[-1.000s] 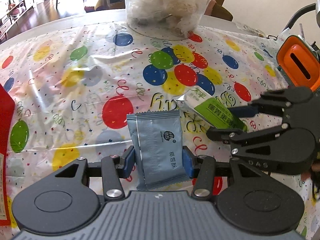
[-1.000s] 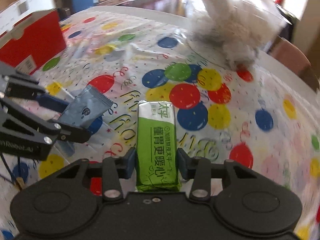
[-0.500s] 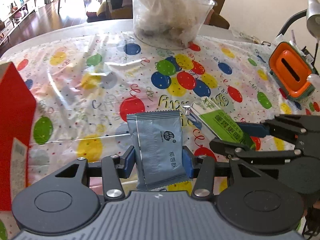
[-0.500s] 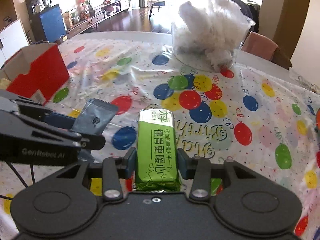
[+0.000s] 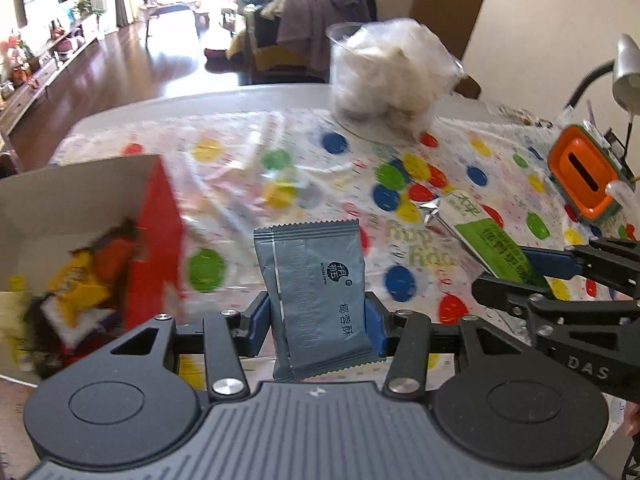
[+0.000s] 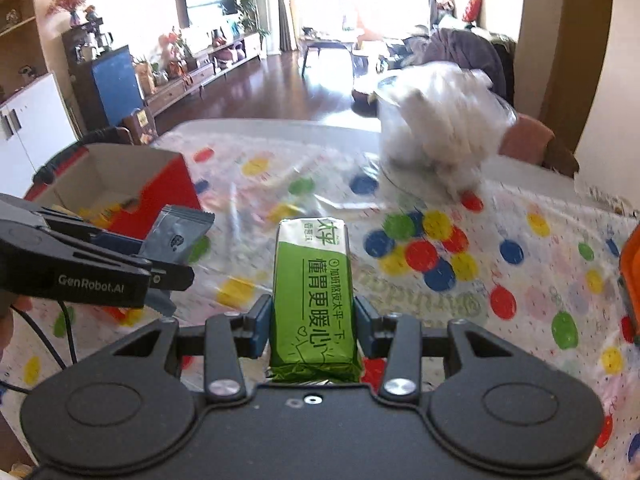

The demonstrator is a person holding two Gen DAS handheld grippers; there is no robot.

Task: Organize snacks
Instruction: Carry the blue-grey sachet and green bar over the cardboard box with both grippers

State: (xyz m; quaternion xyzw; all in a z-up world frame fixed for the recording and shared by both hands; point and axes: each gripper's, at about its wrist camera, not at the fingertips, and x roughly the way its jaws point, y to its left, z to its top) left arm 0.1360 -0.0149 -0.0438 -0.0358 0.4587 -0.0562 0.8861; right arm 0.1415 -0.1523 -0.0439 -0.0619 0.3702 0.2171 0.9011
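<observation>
My left gripper (image 5: 318, 330) is shut on a grey-blue snack packet (image 5: 316, 280) and holds it above the table. My right gripper (image 6: 312, 330) is shut on a green snack bar (image 6: 312, 288), also raised. The green bar shows in the left wrist view (image 5: 492, 244), and the grey-blue packet shows in the right wrist view (image 6: 176, 234). A red cardboard box (image 5: 154, 236), open at the top, stands at the left with several snack packets (image 5: 80, 288) inside. The same box appears in the right wrist view (image 6: 168, 192), beyond the left gripper.
A clear tub of white wrapped items (image 5: 390, 76) stands at the far side of the balloon-print tablecloth (image 5: 320, 168). An orange and green container (image 5: 584, 172) and a desk lamp (image 5: 624, 76) stand at the right edge. Chairs sit behind the table.
Both grippers have risen and pulled back with their packets. The view has swung left, and the open top of the red box with its snacks has come into sight.
</observation>
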